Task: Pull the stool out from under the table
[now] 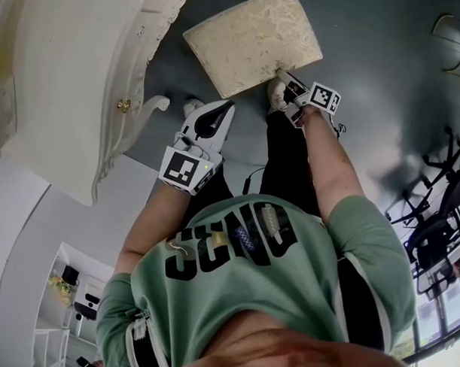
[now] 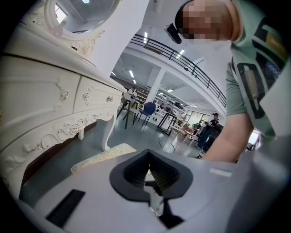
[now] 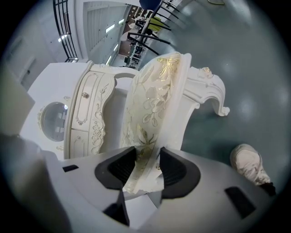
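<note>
The stool (image 1: 254, 40) has a cream, gold-patterned cushion and stands on the grey floor beside the white dressing table (image 1: 68, 83), apart from its edge. My right gripper (image 1: 283, 77) is shut on the near edge of the seat. In the right gripper view that edge (image 3: 154, 104) runs between the two black pads (image 3: 175, 168), and a carved white stool leg (image 3: 213, 91) shows beyond. My left gripper (image 1: 217, 114) hangs free above the floor between table and stool, shut on nothing. Over its closed pads (image 2: 136, 170), a strip of the stool (image 2: 102, 157) is visible.
The table's curved leg (image 1: 154, 105) stands close to my left gripper. Its drawers (image 2: 45, 100) and round mirror (image 2: 86, 13) fill the left side. The person's white shoe (image 3: 250, 164) is beside the stool. Black chairs (image 1: 440, 209) stand at the far right.
</note>
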